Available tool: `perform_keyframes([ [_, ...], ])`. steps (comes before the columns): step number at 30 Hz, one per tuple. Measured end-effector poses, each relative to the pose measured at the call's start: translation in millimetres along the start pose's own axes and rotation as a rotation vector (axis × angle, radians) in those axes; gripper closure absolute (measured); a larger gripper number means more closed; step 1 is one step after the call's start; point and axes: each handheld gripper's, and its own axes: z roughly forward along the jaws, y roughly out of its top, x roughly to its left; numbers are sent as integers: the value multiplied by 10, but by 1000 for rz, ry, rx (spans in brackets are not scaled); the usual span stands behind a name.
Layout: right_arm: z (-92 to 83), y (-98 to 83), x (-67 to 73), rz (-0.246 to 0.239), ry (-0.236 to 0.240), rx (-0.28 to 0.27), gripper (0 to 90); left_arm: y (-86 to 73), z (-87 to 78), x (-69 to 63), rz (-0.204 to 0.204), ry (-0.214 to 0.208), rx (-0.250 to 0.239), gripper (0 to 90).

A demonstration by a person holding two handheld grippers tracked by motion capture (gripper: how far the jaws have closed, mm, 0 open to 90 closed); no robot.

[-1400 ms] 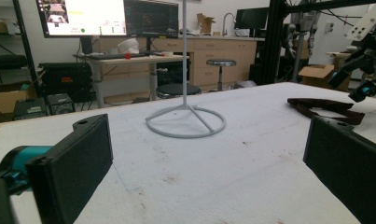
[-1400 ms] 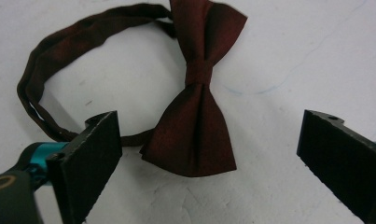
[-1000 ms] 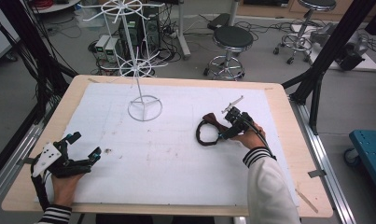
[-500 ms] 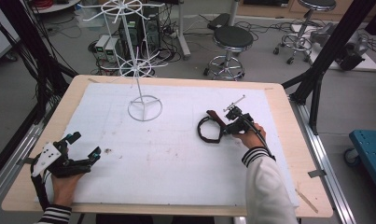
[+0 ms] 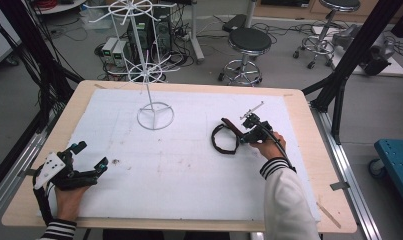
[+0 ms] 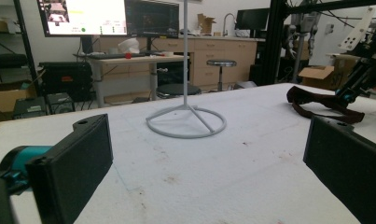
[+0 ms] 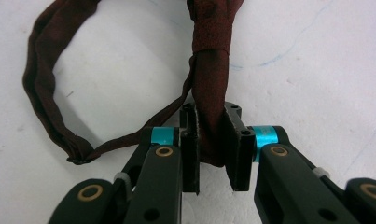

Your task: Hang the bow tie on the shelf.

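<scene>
Headband point(image 7: 209, 70), dark red fabric, lies on the white worktop point(image 5: 189, 165), right of centre. Right tool point(image 7: 210, 154) has just closed, clamping its wider band end. Left tool point(image 6: 209, 163) rests open, empty. Lift slowly, keeping the fabric seated. Loop extends away from the right tool.
</scene>
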Motion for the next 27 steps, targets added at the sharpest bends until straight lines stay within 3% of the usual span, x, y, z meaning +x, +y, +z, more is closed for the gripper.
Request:
perform_keyframes([
  [10,-92,7,46,-22,29,-65,789,3,-1,19,-17,-1,0,17],
  [15,-167,-16,85,-35,77,-128,788,11,10,61,-63,-3,6,17],
  [22,-294,7,211,-78,111,-194,787,70,26,103,-55,-5,42,17],
  [27,-355,34,315,-123,136,-239,787,175,49,126,-30,-34,64,17],
])
